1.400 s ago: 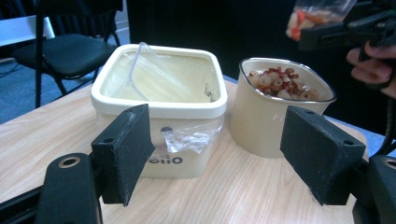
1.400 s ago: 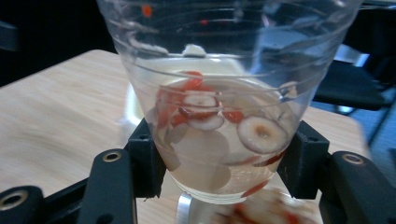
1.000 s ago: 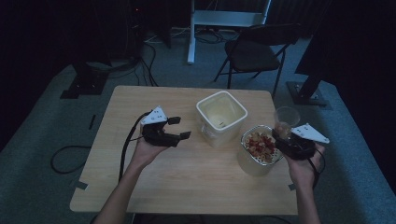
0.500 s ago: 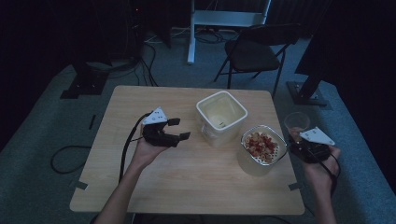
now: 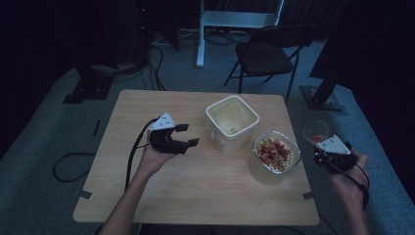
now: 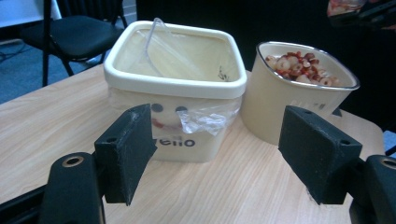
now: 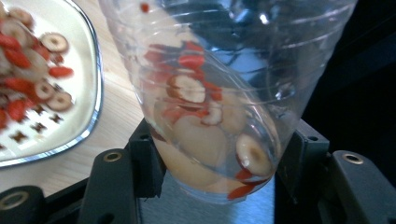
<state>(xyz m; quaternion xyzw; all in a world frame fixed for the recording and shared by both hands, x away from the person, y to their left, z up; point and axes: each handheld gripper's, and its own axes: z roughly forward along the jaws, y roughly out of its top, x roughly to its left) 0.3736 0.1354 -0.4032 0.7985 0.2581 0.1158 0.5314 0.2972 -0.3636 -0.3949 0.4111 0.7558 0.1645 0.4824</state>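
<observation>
Dim grey carpet surrounds the pale wooden table (image 5: pixel 195 191). At its right edge, the right gripper (image 7: pixel 219 172) has its jaws clamped on a clear plastic cup (image 7: pixel 219 88) of red and white dried fruit, just right of the cream metal-rimmed bowl (image 5: pixel 275 152) holding the same mix. The left gripper (image 5: pixel 188 135), jaws wide and empty, faces the square cream tub (image 6: pixel 175 88). Because the cup is soft and tilted off the table's edge, a tighter squeeze could buckle it and spill fruit onto the floor.
</observation>
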